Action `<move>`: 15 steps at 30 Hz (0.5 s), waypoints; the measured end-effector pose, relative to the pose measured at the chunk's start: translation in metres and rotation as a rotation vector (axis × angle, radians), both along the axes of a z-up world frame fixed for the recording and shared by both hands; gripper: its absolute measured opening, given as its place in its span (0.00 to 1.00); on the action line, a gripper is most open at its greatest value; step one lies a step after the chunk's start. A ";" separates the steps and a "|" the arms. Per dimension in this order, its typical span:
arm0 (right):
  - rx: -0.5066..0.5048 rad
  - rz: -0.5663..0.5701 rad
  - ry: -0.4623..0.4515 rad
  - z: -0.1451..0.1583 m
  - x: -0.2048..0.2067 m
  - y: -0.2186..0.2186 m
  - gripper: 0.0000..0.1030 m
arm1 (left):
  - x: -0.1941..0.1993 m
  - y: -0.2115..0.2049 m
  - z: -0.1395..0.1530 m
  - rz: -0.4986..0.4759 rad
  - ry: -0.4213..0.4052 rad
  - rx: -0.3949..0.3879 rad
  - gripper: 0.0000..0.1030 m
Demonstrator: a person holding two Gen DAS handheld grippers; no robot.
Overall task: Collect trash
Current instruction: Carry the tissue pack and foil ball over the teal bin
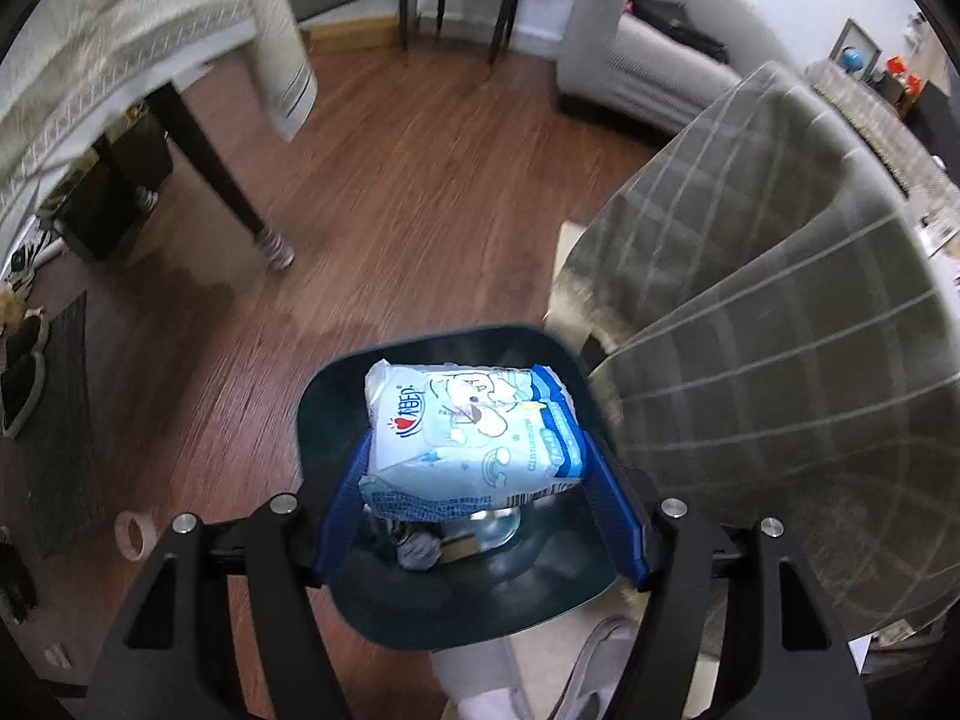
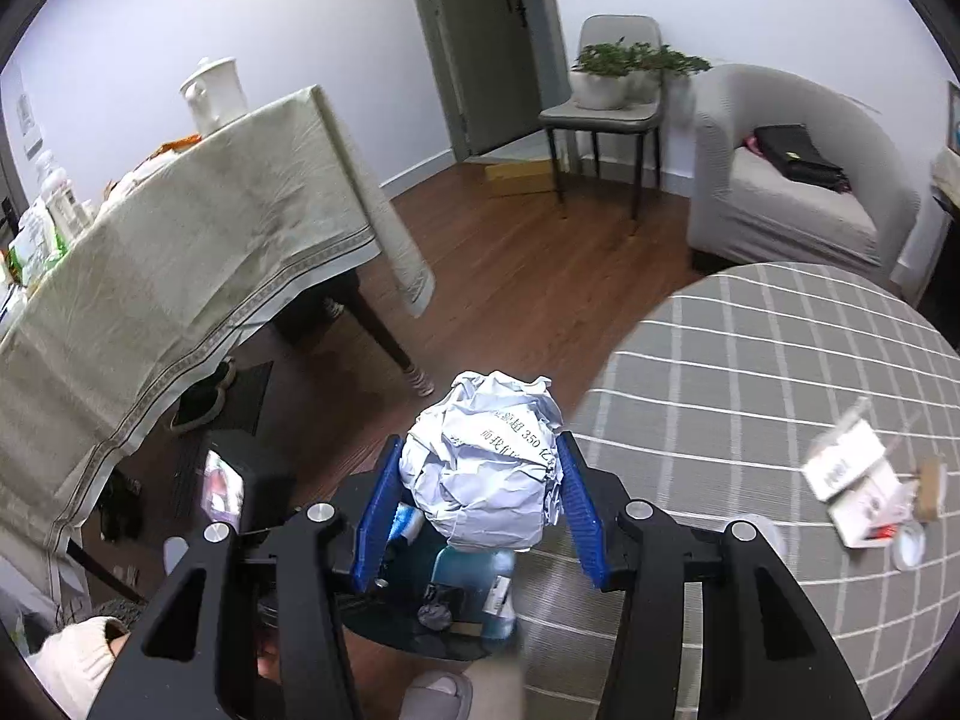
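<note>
floor: brown wood-look planks (image 2: 528, 276), visible in both views
walls: plain white (image 2: 300, 12), white skirting along the base
door: grey (image 2: 480, 42), shut, on the far wall
chair: grey seat, dark legs (image 2: 606, 114), beside the door, potted plants (image 2: 630, 63) on the seat
armchair: light grey (image 2: 798, 180), right of the chair, black bag (image 2: 798, 159) on its cushion
bench: round top, grey cloth with white checks (image 2: 750, 360)
table: beige cloth (image 2: 180, 252), dark legs, white jar (image 2: 213, 93) on top
light: even, indoor
</note>
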State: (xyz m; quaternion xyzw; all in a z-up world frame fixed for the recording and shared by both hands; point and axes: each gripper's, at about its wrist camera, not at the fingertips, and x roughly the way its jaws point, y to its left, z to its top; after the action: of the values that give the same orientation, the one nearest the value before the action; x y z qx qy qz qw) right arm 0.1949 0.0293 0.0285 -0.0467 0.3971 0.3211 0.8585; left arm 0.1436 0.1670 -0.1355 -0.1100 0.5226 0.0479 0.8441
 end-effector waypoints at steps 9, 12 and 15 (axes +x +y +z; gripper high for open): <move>-0.036 0.054 0.035 -0.011 -0.001 0.035 0.50 | -0.010 0.020 -0.040 0.018 0.102 -0.004 0.68; -0.049 0.064 0.049 -0.016 -0.001 0.044 0.50 | -0.011 0.022 -0.047 0.007 0.131 -0.002 0.68; -0.061 0.079 0.062 -0.020 -0.001 0.053 0.50 | -0.012 0.024 -0.055 -0.008 0.153 -0.019 0.69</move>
State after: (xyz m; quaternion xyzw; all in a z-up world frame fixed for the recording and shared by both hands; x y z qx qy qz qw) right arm 0.1943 0.0819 0.0081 -0.0785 0.4311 0.3437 0.8306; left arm 0.1316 0.1907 -0.1907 -0.1121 0.5864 0.0475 0.8008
